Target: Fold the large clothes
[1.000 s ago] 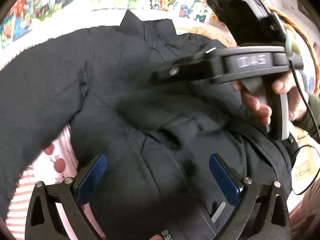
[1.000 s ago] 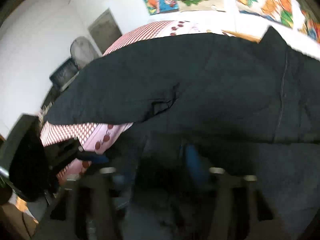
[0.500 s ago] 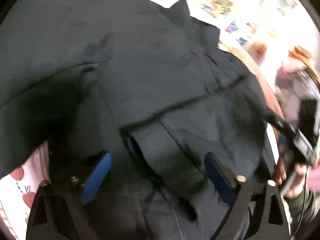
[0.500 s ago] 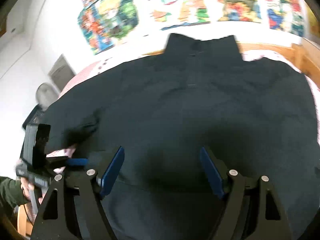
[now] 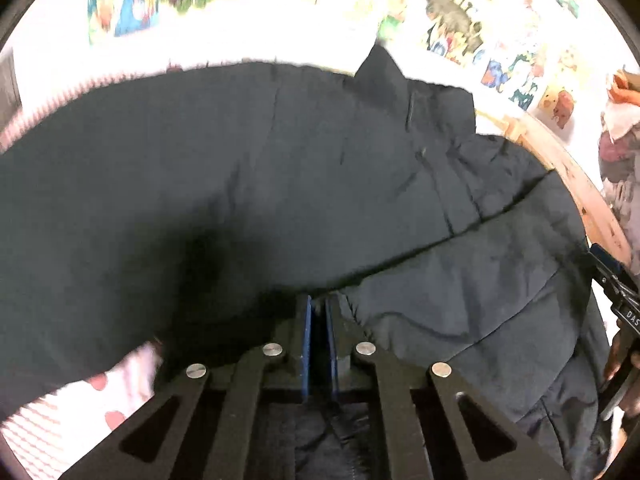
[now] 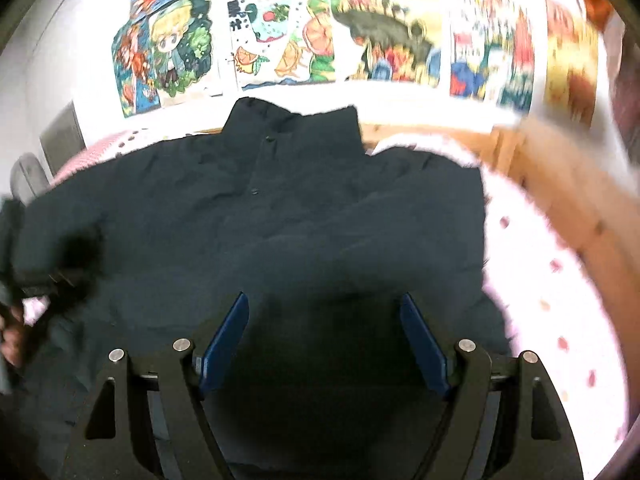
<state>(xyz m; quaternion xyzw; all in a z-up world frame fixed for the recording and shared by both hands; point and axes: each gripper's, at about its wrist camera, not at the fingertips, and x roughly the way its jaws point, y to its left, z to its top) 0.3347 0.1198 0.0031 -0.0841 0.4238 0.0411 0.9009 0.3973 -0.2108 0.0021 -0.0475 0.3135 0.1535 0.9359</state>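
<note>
My left gripper (image 5: 318, 312) has just clenched its fingers on a fold of the dark jacket (image 6: 280, 216) lying spread across the pink-patterned bed (image 6: 560, 300), while my right gripper (image 6: 324, 320) hovers over it, fingers released and empty.

A bed (image 6: 560, 280) with pink spotted bedding and a wooden frame carries a dark jacket (image 6: 280, 220) spread flat.
</note>
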